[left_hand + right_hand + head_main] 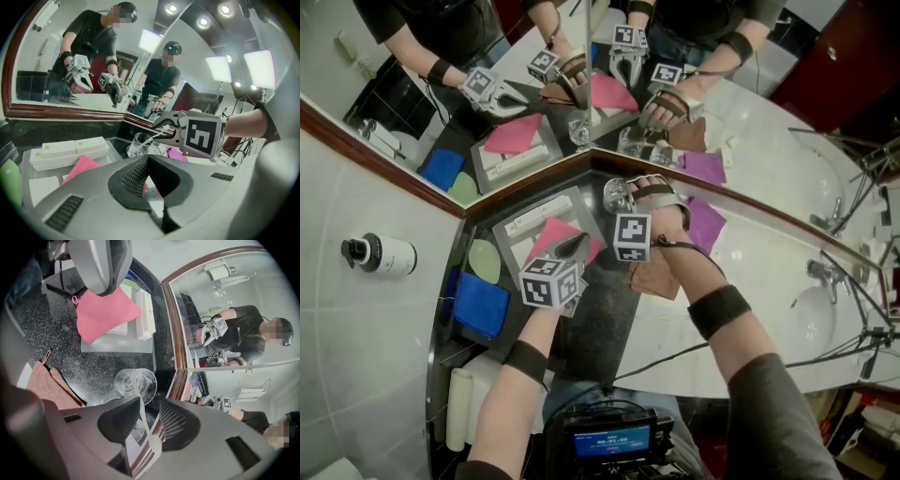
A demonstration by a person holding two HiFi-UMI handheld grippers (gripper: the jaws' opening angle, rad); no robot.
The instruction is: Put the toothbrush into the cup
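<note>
Right gripper view: toothbrush [142,411] leans in cup [124,383], between right gripper's [146,417] parted jaws; left gripper [147,174] closed.

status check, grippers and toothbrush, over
Left gripper shut, empty. Right gripper open, jaws either side of toothbrush. Toothbrush's lower end in cup, top leaning between the jaws. Nothing seen in the way.

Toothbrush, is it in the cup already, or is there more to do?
Nearly finished. Done: the toothbrush stands with its far end inside the glass cup. In hand: the right gripper is open, jaws apart either side of the toothbrush, seemingly not pressing it. Left: probably just drawing that gripper away. The left gripper is shut and empty.
</note>
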